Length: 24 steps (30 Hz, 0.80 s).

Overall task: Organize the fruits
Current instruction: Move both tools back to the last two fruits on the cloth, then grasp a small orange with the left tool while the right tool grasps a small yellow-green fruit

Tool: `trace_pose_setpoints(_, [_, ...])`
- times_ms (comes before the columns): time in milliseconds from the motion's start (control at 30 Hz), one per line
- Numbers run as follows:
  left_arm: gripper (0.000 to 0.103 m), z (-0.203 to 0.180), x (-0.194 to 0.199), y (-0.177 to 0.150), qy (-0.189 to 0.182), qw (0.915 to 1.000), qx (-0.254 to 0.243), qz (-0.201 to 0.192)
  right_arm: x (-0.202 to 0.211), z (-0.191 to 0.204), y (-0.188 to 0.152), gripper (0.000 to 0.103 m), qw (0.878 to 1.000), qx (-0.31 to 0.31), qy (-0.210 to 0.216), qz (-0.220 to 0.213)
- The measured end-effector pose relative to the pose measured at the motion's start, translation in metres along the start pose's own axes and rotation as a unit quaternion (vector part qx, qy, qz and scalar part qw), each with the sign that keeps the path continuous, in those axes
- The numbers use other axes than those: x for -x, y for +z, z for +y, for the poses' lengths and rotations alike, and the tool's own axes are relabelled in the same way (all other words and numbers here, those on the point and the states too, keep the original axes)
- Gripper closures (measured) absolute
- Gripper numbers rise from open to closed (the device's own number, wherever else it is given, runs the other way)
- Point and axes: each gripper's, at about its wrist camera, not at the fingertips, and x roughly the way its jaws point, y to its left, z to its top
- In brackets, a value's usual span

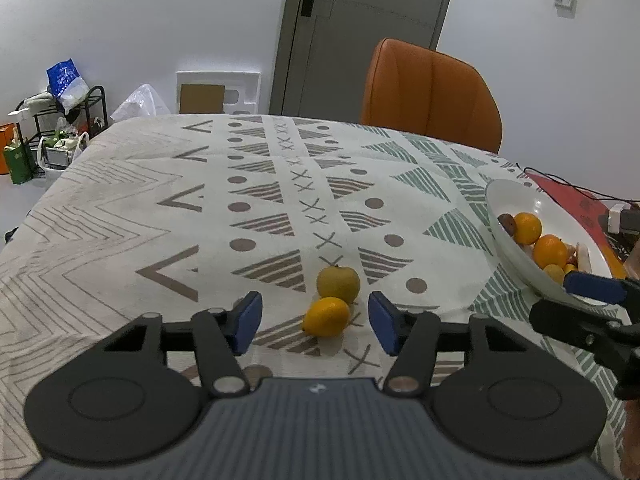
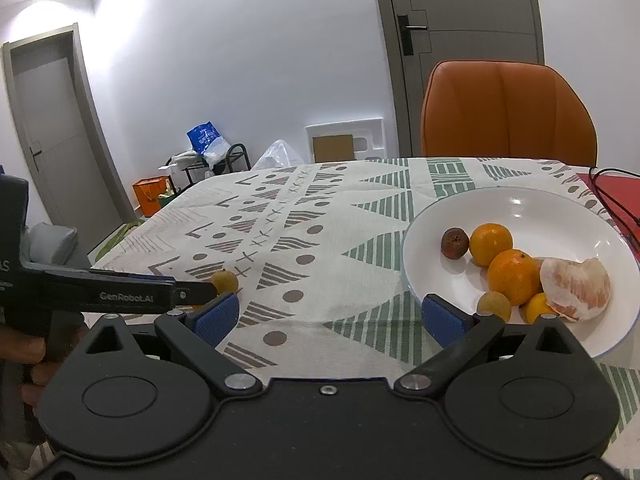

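Observation:
Two loose fruits lie on the patterned tablecloth: a small orange citrus point(image 1: 326, 316) and, just behind it, a yellow-green round fruit point(image 1: 338, 283), also seen in the right wrist view point(image 2: 225, 280). My left gripper point(image 1: 316, 322) is open, its blue pads on either side of the small citrus without touching it. A white bowl point(image 2: 532, 208) on the right holds two oranges point(image 2: 514, 277), a dark brown fruit point(image 2: 454, 243), a peeled citrus piece point(image 2: 576, 289) and smaller yellow fruits. My right gripper point(image 2: 332, 316) is open and empty, just left of the bowl's near rim.
An orange chair point(image 2: 508, 114) stands behind the table's far edge. A black cable point(image 2: 612, 204) runs over a red mat point(image 2: 612, 184) to the right of the bowl. A hand point(image 2: 24, 350) holds the left gripper. Floor clutter and a rack stand far left.

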Motion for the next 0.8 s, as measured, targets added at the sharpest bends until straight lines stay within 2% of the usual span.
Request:
trace_pose_setpoints(100, [0.054,0.000,-0.003,-0.002,-0.007,1.0000,0.001,0.005,-0.001,0.001,0.001,0.004,1.000,0.003,-0.001,0.001])
trace_pose_setpoints(167, [0.075,0.000,-0.005,-0.003,-0.010,0.9999,-0.001,0.010,-0.003,0.002,0.002,0.005,1.000,0.004,0.000,0.002])
trace_pose_setpoints(200, [0.078,0.001,-0.006,-0.004,-0.011,0.9999,-0.002,0.013,-0.004,0.003,0.002,0.005,1.000,0.005,0.001,0.002])
trace_pose_setpoints(400, [0.078,0.010,0.001,-0.005,-0.003,1.0000,0.001,0.004,-0.013,0.013,0.006,0.007,1.000,0.019,0.014,0.005])
trace_pose_setpoints(800, [0.078,0.040,0.015,-0.002,0.013,0.9996,0.023,-0.008,-0.040,0.038,0.012,0.027,0.998,0.033,0.045,0.024])
